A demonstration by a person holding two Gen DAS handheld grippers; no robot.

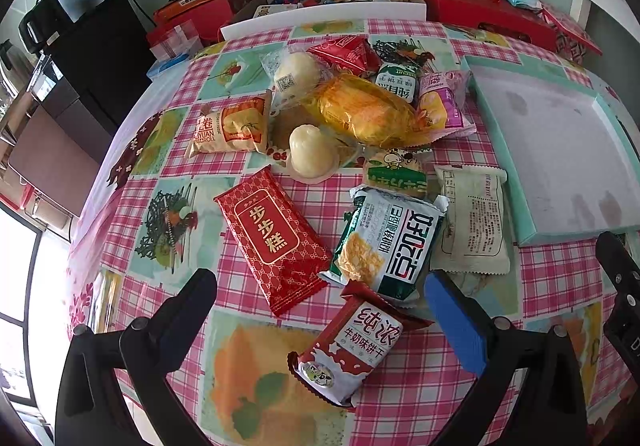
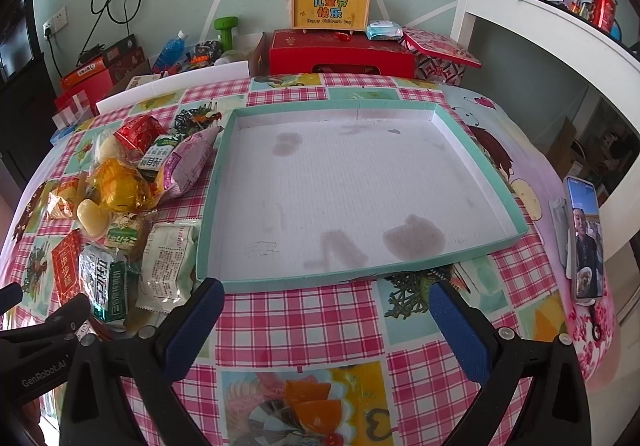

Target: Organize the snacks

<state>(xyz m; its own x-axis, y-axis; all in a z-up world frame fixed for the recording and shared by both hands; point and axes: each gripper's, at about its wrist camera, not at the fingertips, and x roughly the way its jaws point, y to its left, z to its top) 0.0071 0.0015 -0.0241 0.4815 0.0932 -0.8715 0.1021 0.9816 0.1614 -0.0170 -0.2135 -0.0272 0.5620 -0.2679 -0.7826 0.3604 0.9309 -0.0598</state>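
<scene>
A pile of snack packets lies on the checked tablecloth: a red cake packet, a green-white biscuit packet, a red-white milk biscuit packet, a yellow bag and a white packet. My left gripper is open above the near packets, the milk biscuit packet lying between its fingers. The empty teal-rimmed tray sits to the right of the pile. My right gripper hangs open just before the tray's near rim, holding nothing. The pile shows at the left in the right wrist view.
Red gift boxes, a yellow sign box, a green dumbbell and a blue bottle crowd the far table edge. A phone stands at the right edge. A white shelf rises beyond it.
</scene>
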